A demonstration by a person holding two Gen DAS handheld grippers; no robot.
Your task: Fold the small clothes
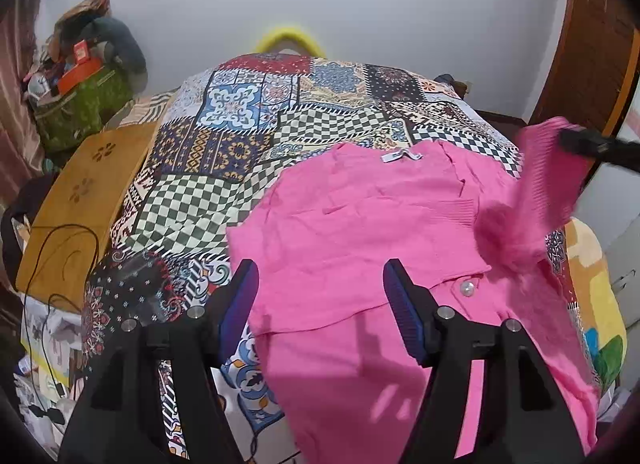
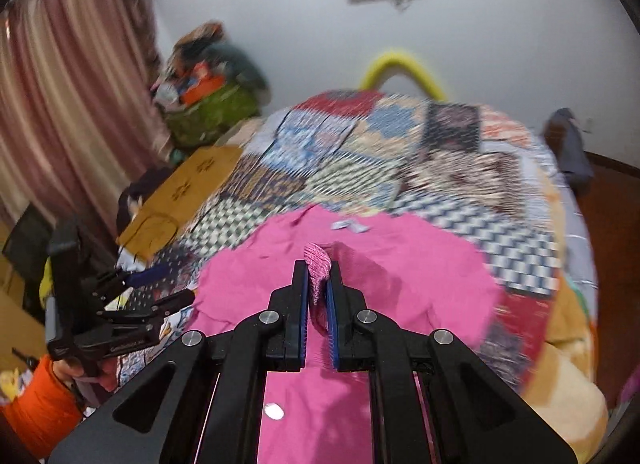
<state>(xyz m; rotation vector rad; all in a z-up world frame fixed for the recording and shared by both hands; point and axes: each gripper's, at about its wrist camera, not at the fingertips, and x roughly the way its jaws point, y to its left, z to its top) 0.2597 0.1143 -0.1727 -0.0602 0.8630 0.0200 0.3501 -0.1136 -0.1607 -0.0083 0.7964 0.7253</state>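
A pink knit cardigan (image 1: 360,215) lies spread on the patchwork bedspread (image 1: 224,167), with a white label at its collar and a round button near its front edge. My left gripper (image 1: 320,284) is open and empty just above the cardigan's left part. My right gripper (image 2: 318,284) is shut on the ribbed cuff of the pink sleeve (image 2: 318,264) and holds it lifted over the cardigan. In the left wrist view the right gripper (image 1: 576,141) shows at the right with the sleeve (image 1: 548,175) hanging from it. The left gripper (image 2: 160,288) also shows at the left of the right wrist view.
A wooden board (image 1: 80,199) with a black cable lies along the bed's left side. A green bag (image 1: 80,103) piled with things stands at the back left. A yellow hoop (image 1: 288,39) rises behind the bed. A wooden door (image 1: 592,63) is at the right.
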